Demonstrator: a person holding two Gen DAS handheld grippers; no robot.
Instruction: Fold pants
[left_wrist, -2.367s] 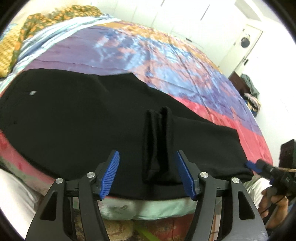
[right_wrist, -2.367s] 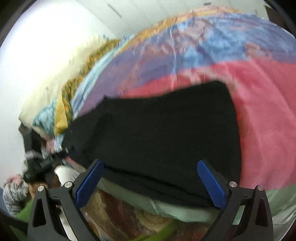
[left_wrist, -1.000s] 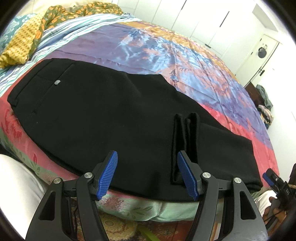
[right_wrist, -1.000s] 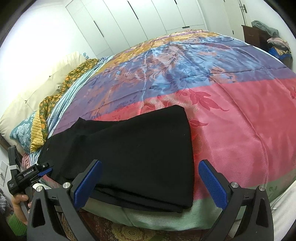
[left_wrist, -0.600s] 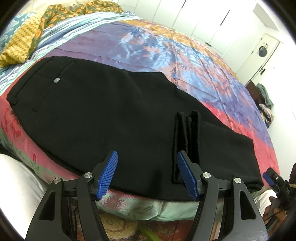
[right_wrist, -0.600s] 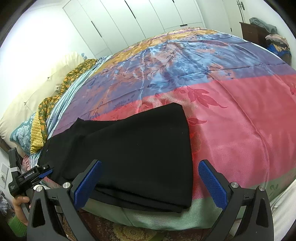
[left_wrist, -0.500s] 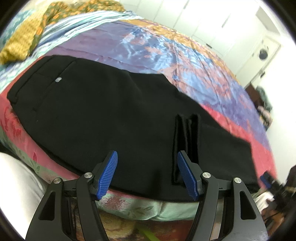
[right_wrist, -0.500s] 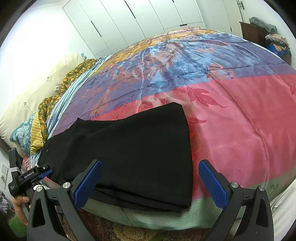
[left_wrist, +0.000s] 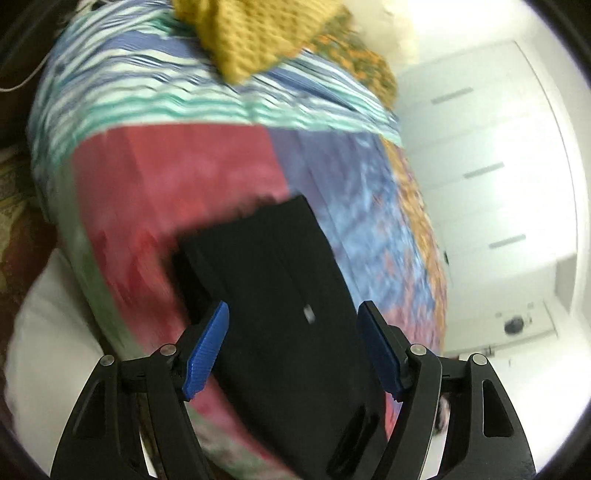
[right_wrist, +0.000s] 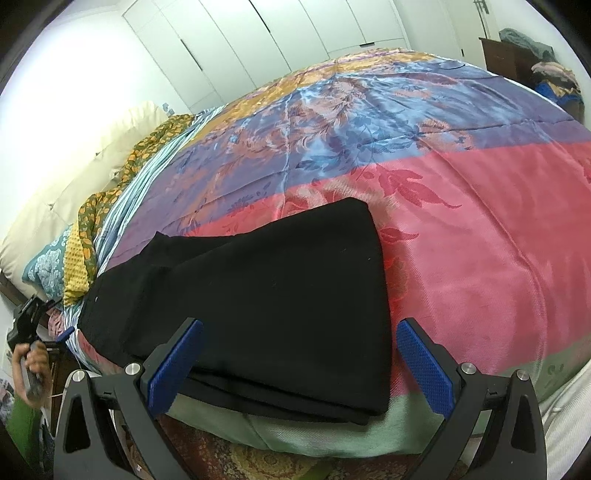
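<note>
Black pants (right_wrist: 266, 295) lie flat along the near edge of the bed, legs stacked, hem end at the right. My right gripper (right_wrist: 299, 358) is open and empty, hovering just above the hem end near the bed's edge. In the left wrist view, which is blurred, the waist end of the pants (left_wrist: 280, 295) with a small button (left_wrist: 307, 313) lies between the fingers of my open, empty left gripper (left_wrist: 295, 347). The left gripper also shows far left in the right wrist view (right_wrist: 29, 325), off the bed's corner by the waist.
The bed has a satin cover (right_wrist: 480, 221) in pink, purple, blue and orange bands. Yellow and green patterned cloths (left_wrist: 266, 33) and a cream pillow (right_wrist: 74, 173) lie at the head end. White wardrobe doors (right_wrist: 258, 40) stand behind. A dresser with clothes (right_wrist: 532, 62) is at far right.
My left gripper has swung quickly left to the waist end of the pants and now looks along the bed from there. The right gripper has stayed in place over the hem end.
</note>
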